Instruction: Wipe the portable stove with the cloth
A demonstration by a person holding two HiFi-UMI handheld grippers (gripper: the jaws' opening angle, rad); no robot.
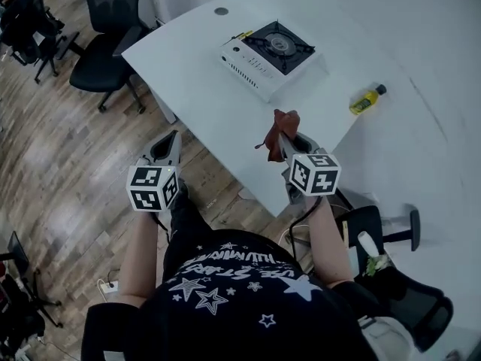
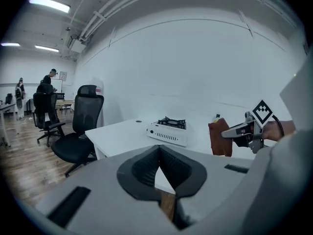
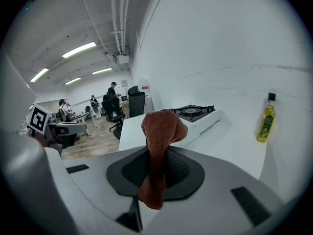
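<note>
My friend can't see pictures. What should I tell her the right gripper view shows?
The right gripper pinches a reddish-brown cloth between its jaws, the cloth's top flopping over. Behind it, a white table holds a portable stove, with a yellow bottle off to the right.

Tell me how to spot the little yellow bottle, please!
Look at the big white table with the portable stove on it. To the right of the stove in the head view, apart from it, stands the bottle. It is the only yellow thing there, slim with a dark cap, unlike the boxy white and black stove.
</note>
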